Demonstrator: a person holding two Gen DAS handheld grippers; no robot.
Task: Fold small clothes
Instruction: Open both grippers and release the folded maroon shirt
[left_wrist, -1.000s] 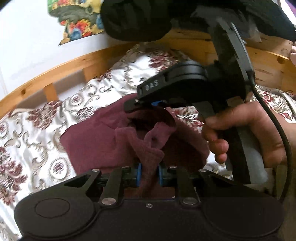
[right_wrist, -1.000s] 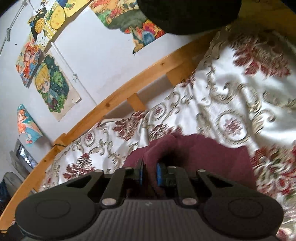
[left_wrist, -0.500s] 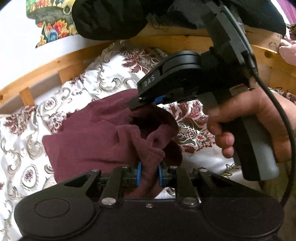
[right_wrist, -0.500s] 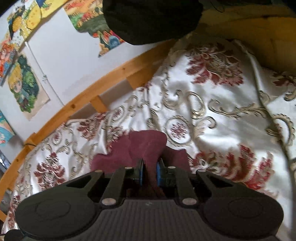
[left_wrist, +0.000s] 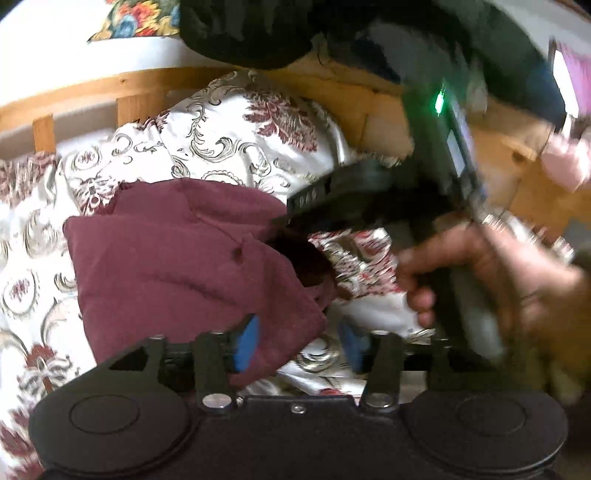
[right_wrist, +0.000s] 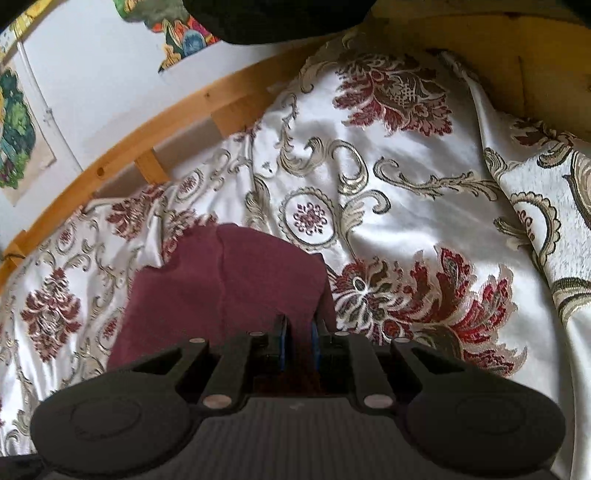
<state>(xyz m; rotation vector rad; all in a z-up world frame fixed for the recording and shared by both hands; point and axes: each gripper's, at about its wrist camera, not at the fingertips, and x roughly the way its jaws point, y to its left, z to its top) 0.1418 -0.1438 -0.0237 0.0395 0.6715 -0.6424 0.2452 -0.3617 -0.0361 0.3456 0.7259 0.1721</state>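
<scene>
A small maroon garment (left_wrist: 177, 266) lies folded on the floral bedspread (left_wrist: 229, 140). My left gripper (left_wrist: 299, 345) sits at its near corner with jaws opening. The cloth's corner lies between the blue pads (left_wrist: 248, 343), resting against the left one and clear of the right one. In the left wrist view a hand (left_wrist: 491, 280) holds the right gripper (left_wrist: 291, 221) low over the garment's far right edge. The right wrist view shows my right gripper (right_wrist: 299, 343) shut on a fold of the maroon garment (right_wrist: 229, 280).
A wooden bed rail (right_wrist: 147, 147) curves behind the bedspread (right_wrist: 406, 184), with posters (right_wrist: 14, 140) on the white wall. A dark sleeve (left_wrist: 251, 33) hangs across the top. A pink cloth (left_wrist: 565, 162) shows at the far right.
My left jaws have spread apart and released the maroon cloth they pinched. The garment now lies flatter, folded over. The right gripper has swung lower, still pinching its fold.
</scene>
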